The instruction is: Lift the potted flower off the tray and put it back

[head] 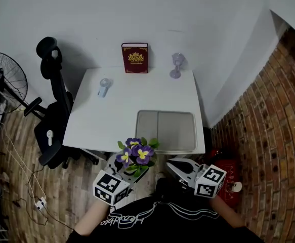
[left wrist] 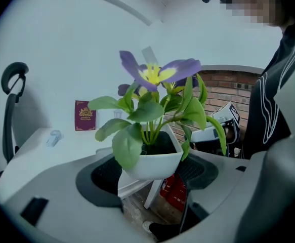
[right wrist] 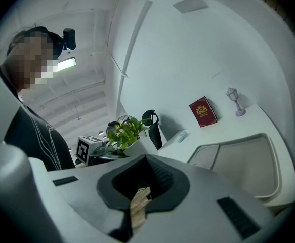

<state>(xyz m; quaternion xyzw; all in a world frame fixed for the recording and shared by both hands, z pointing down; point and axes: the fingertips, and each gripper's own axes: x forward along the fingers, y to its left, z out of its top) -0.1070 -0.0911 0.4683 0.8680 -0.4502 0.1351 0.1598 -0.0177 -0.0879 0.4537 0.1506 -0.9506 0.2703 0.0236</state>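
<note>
With the left gripper clamped on the potted flower's tapered white pot, held in the air short of the worktop and its tray, and the right gripper closed on nothing, the pot could slip, tip or clip the tray rim.

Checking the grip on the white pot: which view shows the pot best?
The left gripper view: the white pot sits large between the left hand-held gripper's jaws. The head view shows only its flowers; the right gripper view shows it small and distant.
</note>
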